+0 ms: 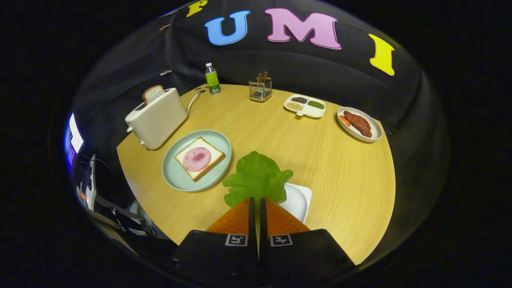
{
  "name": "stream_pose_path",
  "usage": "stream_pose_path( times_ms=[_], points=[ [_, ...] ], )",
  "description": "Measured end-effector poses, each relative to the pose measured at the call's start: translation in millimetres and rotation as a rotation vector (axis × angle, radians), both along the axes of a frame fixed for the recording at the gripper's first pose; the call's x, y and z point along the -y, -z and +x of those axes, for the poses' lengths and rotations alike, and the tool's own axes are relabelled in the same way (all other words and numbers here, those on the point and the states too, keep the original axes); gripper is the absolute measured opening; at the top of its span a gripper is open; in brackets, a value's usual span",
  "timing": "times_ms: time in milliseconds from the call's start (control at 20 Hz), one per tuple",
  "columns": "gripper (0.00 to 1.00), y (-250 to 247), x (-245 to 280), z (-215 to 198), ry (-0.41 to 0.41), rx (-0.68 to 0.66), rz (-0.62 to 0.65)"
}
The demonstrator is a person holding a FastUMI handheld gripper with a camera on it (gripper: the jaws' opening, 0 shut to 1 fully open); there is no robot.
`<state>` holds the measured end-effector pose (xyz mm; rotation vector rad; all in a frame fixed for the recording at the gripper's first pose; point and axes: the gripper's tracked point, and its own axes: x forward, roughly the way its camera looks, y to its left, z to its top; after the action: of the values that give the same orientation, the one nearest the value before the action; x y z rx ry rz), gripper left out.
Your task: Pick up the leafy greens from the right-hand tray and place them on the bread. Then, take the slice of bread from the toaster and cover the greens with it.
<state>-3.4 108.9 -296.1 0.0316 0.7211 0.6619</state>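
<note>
My gripper [257,200] is shut on a green lettuce leaf [257,178], which stands up from between the fingertips, lifted above the white tray [298,200] just beyond and right of the fingers. Ahead to the left, a pale green plate [176,180] holds a slice of bread [200,158] topped with a round slice of ham [197,159]. Farther left stands a white toaster [157,119] with a second bread slice [153,93] sticking out of its slot.
At the far side of the round wooden table [328,168] stand a green bottle [212,79], a wire utensil holder [260,89], a divided dish of beans and seeds [305,106], and a plate of meat [359,123]. The table edge lies close on both sides.
</note>
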Motion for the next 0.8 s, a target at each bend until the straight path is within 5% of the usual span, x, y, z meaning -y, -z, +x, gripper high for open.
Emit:
stream_pose_path(
  times_ms=[350, 800],
  points=[
    [0.06, -69, -91, -4, -0.118, 0.078, 0.052],
    [0.06, -59, -190, 18, -0.148, 0.075, -0.007]
  ],
)
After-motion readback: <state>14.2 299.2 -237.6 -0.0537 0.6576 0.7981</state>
